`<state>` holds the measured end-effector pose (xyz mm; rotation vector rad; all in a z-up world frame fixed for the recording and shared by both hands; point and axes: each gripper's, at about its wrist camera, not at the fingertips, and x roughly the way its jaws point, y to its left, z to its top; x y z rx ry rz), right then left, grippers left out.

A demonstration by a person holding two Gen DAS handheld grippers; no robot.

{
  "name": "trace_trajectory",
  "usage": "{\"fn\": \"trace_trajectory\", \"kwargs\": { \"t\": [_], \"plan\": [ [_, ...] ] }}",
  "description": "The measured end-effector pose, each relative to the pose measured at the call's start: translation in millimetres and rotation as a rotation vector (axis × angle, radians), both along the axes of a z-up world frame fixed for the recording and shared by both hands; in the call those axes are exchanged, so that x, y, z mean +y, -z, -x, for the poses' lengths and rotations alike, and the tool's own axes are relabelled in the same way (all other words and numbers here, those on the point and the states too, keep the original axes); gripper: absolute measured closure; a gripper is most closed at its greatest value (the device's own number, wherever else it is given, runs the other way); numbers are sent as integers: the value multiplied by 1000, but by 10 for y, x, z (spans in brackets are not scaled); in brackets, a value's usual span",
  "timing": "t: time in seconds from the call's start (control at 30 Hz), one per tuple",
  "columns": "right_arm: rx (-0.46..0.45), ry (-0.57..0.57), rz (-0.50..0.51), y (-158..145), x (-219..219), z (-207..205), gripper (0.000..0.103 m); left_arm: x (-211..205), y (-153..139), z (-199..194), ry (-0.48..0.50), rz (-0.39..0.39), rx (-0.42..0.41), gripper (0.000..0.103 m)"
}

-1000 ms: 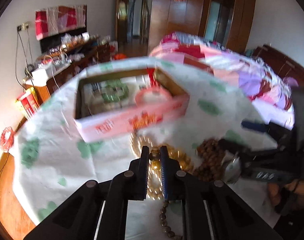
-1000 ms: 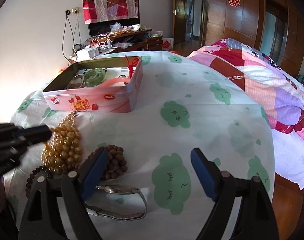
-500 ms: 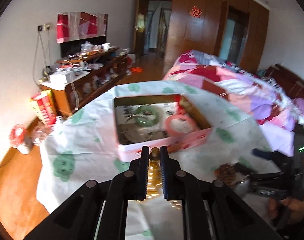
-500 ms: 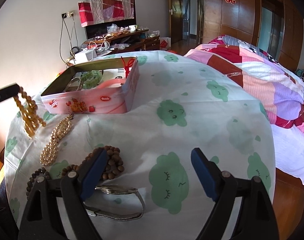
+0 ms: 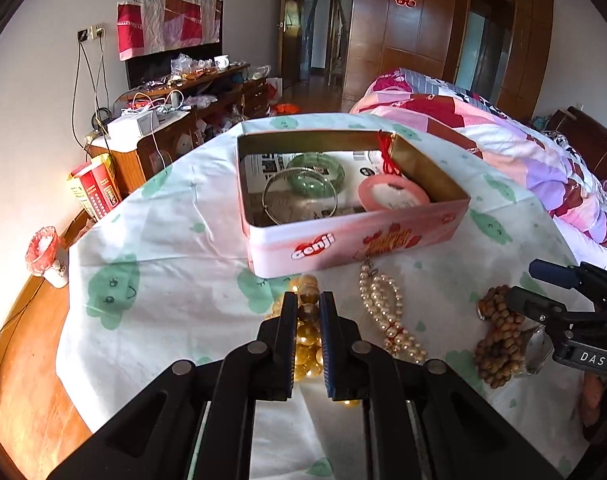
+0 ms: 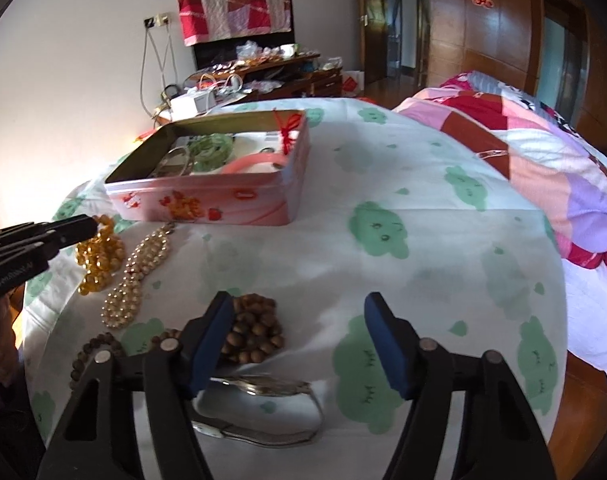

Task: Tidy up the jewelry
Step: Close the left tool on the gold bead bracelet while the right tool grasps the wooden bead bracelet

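My left gripper (image 5: 308, 312) is shut on an amber bead necklace (image 5: 306, 346), which hangs just in front of the pink tin box (image 5: 343, 240); both show in the right wrist view, necklace (image 6: 99, 256) and tin (image 6: 207, 200). The tin holds a green bangle (image 5: 315, 176), a metal bangle (image 5: 299, 200) and a pink ring-shaped piece (image 5: 393, 196). A pearl strand (image 5: 387, 312), a brown wooden bead strand (image 6: 251, 332) and a metal watch (image 6: 263, 412) lie on the cloth. My right gripper (image 6: 299, 344) is open and empty above the watch.
The round table wears a white cloth with green prints (image 6: 383, 232). A bed with a patchwork quilt (image 6: 543, 140) stands to the right. A cluttered wooden cabinet (image 5: 175, 120) stands at the back left. Wooden floor (image 5: 19, 360) shows beyond the table's left edge.
My left gripper lifted the amber necklace off the cloth, away from the pearl strand, then came lower toward the tin's front. My right gripper stayed open over the watch.
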<state>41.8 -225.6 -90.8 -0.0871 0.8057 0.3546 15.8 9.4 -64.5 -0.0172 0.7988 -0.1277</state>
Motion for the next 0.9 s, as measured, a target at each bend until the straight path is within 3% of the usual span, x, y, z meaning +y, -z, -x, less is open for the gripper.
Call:
{"fn": "trace_trajectory", "kwargs": {
  "t": [0.1,0.17,0.23,0.37,0.43,0.77,0.83,0.9],
  "plan": [
    [15,-31,18,21,106,-13,36,3,13,-8,-1,1,3,93],
    [25,-45,20,34,153,-20,44,8,8,-11,-1,3,4,93],
    [45,-74,11,53,202,-23,63,12,8,-15,-1,4,4,93],
    [40,-109,34,60,294,25,65,13,5,-14,-1,4,4,93],
    [47,-119,25,72,298,31,78,13,7,-14,0,2,3,93],
    [45,-87,49,67,298,10,78,13,12,-14,3,2,4,93],
    [50,-73,64,65,292,2,69,12,12,-13,3,2,4,93],
    [62,-67,89,67,303,-6,68,13,12,-13,4,2,4,93]
  ]
}}
